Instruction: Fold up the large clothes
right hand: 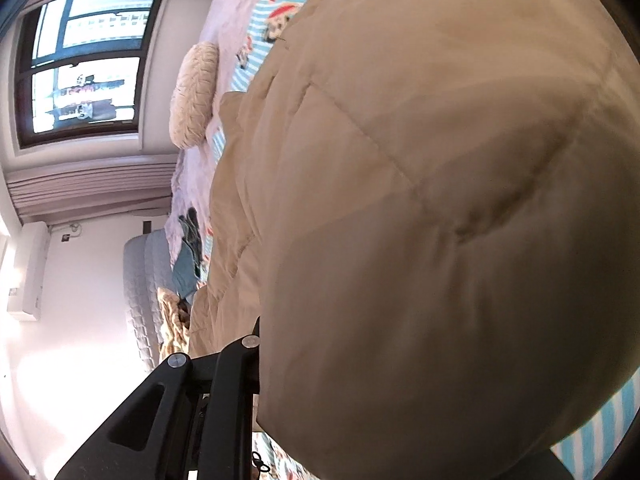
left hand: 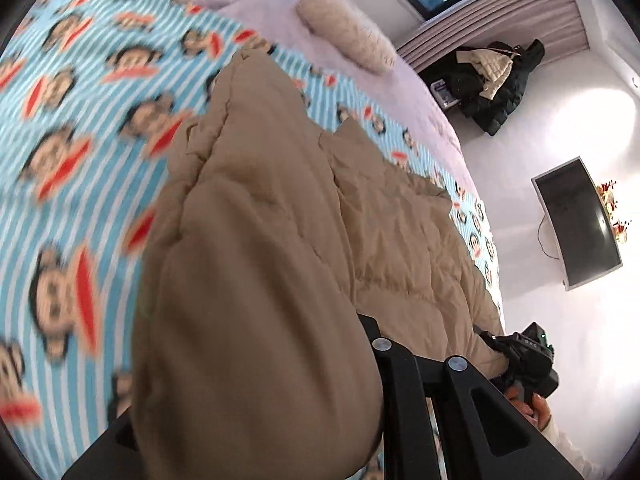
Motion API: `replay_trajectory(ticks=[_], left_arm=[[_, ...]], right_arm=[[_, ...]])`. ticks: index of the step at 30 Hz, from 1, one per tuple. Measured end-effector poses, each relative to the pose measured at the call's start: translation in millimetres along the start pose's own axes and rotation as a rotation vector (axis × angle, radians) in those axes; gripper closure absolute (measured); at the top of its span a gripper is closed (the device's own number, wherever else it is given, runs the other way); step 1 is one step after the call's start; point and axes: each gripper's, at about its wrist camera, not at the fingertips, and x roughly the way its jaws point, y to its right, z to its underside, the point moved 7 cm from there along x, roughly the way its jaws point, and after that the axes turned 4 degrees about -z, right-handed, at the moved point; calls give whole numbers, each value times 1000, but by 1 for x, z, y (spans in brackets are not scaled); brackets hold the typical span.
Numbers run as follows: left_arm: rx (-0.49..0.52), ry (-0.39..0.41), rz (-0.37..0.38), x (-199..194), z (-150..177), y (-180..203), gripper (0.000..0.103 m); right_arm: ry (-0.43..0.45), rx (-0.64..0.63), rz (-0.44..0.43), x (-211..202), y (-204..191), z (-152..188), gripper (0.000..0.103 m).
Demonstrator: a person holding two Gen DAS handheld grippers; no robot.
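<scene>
Both tools are matte black, angular frames with cut-out slots and round silver screw heads [left hand: 457, 364].

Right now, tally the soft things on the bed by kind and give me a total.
Tan quilted coat: 1
Cream textured pillow: 1
Monkey-print striped sheet: 1
Teal garment: 1
Total: 4

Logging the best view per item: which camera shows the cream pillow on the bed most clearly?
The right wrist view: the cream pillow is sharp there, its ribbed texture readable, lying by the window side of the bed. The left wrist view also shows the whole pillow near the top, but softer and motion-blurred, beyond the tan padded coat.
</scene>
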Motion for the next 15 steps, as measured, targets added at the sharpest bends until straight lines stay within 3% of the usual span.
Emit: replay_trajectory(ticks=[4,9,11,13,15], left_arm=[[-28,-27,-10,-20,45,-11,85],[-44,-62,-94,-26,107,-29,85],[-71,-68,-131,-24,121,-37,82],[-81,-67,-195,-26,128,-42,74],[-81,-55,-250,-37,132,-42,72]], right_arm=[[-26,-18,24,-18,13,21,82],[-65,-3,46,-23,31,29,78],[-75,21,67,-23,40,31,73],[-76,34,105,-26,41,34,58],[-104,19,156,-34,39,38,51]])
